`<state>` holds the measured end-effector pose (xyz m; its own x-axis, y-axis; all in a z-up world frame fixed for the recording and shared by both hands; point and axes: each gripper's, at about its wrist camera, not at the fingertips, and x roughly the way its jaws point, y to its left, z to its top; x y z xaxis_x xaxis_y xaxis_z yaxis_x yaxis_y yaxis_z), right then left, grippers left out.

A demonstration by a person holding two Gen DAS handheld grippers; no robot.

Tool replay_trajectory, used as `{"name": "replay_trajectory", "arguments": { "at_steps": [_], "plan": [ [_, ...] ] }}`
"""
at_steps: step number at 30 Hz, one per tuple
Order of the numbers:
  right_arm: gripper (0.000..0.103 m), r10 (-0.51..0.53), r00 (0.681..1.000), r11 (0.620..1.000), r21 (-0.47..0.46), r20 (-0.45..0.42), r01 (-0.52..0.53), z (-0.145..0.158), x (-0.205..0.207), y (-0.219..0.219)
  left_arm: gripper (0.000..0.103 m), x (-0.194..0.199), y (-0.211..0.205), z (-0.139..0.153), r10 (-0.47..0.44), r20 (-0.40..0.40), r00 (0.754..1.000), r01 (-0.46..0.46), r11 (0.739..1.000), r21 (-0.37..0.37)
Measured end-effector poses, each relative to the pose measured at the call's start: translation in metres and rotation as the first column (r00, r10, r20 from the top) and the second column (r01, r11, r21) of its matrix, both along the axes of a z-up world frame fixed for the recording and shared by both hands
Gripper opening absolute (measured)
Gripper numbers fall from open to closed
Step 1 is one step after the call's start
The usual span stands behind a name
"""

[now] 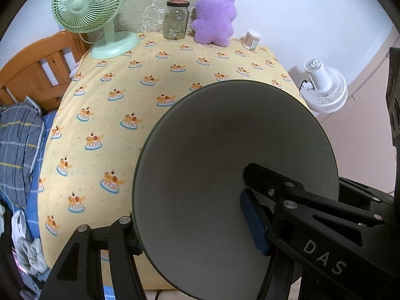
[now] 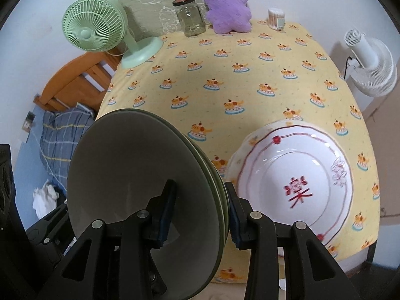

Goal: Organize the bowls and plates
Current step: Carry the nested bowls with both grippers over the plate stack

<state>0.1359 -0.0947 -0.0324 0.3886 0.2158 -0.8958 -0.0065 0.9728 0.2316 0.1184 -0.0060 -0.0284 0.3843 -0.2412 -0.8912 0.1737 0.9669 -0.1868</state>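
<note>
Right tongs [image 2: 200, 212]: closed across the rim of a stack of grey-green bowls [image 2: 140, 190], one pad inside, one outside; several rims show in the pinch.
Left tongs [image 1: 190, 225]: about half open, clamped over the opposite rim of the same bowls [image 1: 235, 165]; blue pad [image 1: 252, 222] inside the bowl, the other finger outside the wall.
Bowls: held between both tongs, tilted, off the yellow tablecloth [image 2: 237, 80] near its front edge, as far as I can judge.
White plate [image 2: 295, 187]: red pattern, flat on the cloth, just right of the bowls, not touching the tongs.
Back of table: green fan [image 1: 87, 7], glass jar [image 1: 176, 20], purple plush toy [image 1: 215, 15], cotton swab tub [image 1: 252, 40], all well away.
Step, my guess: carrying the bowls to a resting spot.
How to do it well: keep both grips even, level the stack, lower it straight, miss the plate rim, release only once it sits flat.
</note>
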Motion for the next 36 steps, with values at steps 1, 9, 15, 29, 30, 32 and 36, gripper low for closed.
{"name": "replay_trajectory", "arguments": {
  "at_steps": [1, 9, 15, 29, 30, 32, 36],
  "plan": [
    [0.041, 0.006, 1.0, 1.0, 0.001, 0.0, -0.006, 0.001, 0.0, -0.003, 0.065, -0.001, -0.004, 0.001, 0.007, 0.0, 1.0, -0.007, 1.0, 0.001],
    [0.041, 0.055, 0.998, 0.998, 0.003, 0.003, -0.055, 0.006, 0.002, -0.035, 0.065, -0.003, -0.034, 0.005, 0.05, 0.008, 0.999, -0.051, 0.999, 0.004],
    [0.041, 0.08, 0.997, 0.997, -0.006, 0.003, -0.08, 0.007, 0.004, -0.058, 0.065, -0.005, -0.057, 0.003, 0.077, 0.008, 0.997, -0.077, 0.997, -0.006],
    [0.041, 0.109, 0.994, 0.993, -0.051, -0.017, -0.11, -0.003, 0.004, -0.118, 0.065, -0.008, -0.115, -0.01, 0.11, -0.015, 0.994, -0.111, 0.993, -0.052],
    [0.041, 0.11, 0.994, 0.992, -0.053, -0.019, -0.111, -0.004, 0.003, -0.122, 0.065, -0.009, -0.119, -0.012, 0.111, -0.018, 0.994, -0.112, 0.992, -0.054],
    [0.041, 0.111, 0.994, 0.992, -0.055, -0.023, -0.113, -0.007, 0.003, -0.129, 0.065, -0.009, -0.126, -0.014, 0.114, -0.022, 0.993, -0.115, 0.992, -0.056],
    [0.041, 0.12, 0.992, 0.991, -0.055, -0.033, -0.121, -0.013, 0.003, -0.139, 0.065, -0.011, -0.134, -0.02, 0.125, -0.031, 0.992, -0.127, 0.99, -0.055]
  ]
}}
